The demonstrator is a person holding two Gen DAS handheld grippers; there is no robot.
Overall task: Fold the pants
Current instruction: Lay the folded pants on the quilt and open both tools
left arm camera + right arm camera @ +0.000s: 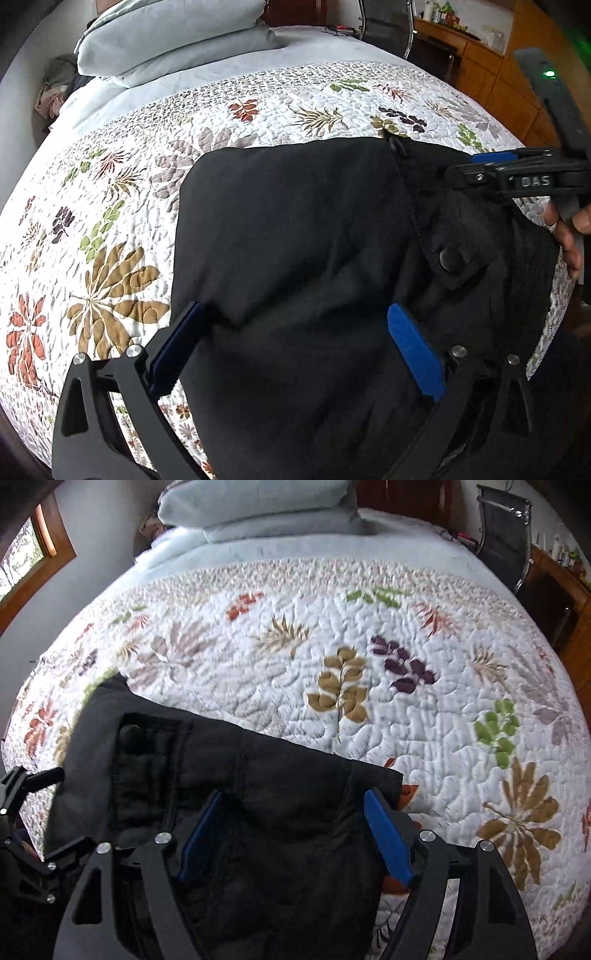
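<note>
Black pants [295, 258] lie bunched on the floral quilt [110, 206], with a buttoned pocket flap [452, 258] showing. My left gripper [295, 325] is open, its blue pads astride a stretch of the black cloth. My right gripper [295, 808] is open too, its pads astride the pants' edge [258, 775] near the quilt [369, 646]. The right gripper also shows at the right of the left wrist view [491, 166]; the left gripper's frame shows at the far left of the right wrist view [22, 812].
Pale blue pillows [173, 37] are stacked at the head of the bed. A chair [506, 535] and a wooden desk [480, 62] stand beyond the bed's far right side. A window [26, 550] is on the left wall.
</note>
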